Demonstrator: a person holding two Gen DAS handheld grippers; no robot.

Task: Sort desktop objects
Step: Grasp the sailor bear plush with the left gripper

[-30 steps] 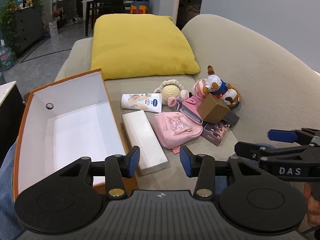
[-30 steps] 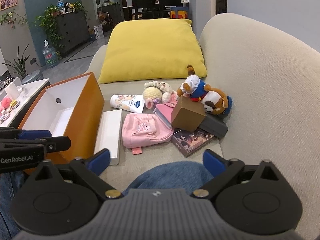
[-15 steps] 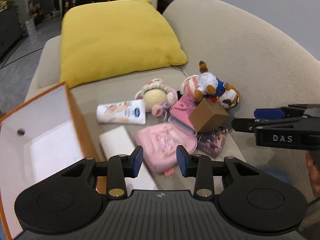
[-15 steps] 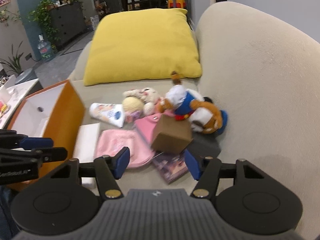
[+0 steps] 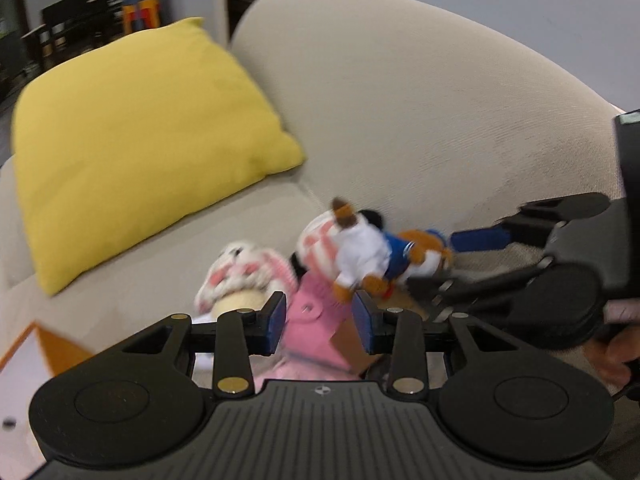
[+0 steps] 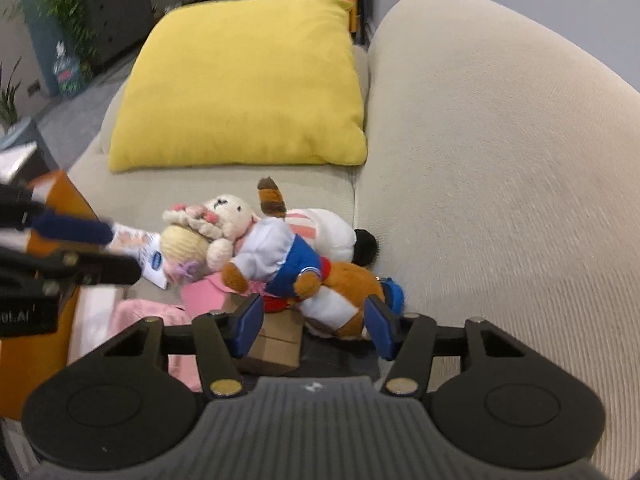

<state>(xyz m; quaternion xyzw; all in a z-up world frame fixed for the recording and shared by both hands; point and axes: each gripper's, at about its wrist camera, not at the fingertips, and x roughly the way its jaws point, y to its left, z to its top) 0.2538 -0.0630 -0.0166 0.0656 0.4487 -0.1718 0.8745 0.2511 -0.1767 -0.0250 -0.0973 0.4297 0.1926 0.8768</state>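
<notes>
A pile of small things lies on the beige sofa seat (image 6: 304, 184). A brown plush animal in a blue and white outfit (image 6: 288, 264) lies on top, also in the left wrist view (image 5: 372, 256). Beside it are a cream crocheted doll (image 6: 192, 236), a pink wallet (image 5: 316, 320), a brown cardboard box (image 6: 280, 340), a pink pouch (image 6: 140, 316) and a lotion tube (image 6: 148, 248). My right gripper (image 6: 314, 328) is open and empty, its jaws just in front of the plush animal. My left gripper (image 5: 320, 322) is open and empty above the pink wallet.
An orange box with a white inside (image 5: 24, 364) stands at the left, its orange wall (image 6: 52, 280) beside the pile. A yellow pillow (image 6: 244, 84) lies behind the pile. The sofa backrest (image 6: 500, 160) rises at the right. A white flat box (image 6: 92, 316) lies by the orange box.
Both grippers have moved forward and down toward the pile. The right gripper's jaws have narrowed from wide open and now sit close to the plush animal.
</notes>
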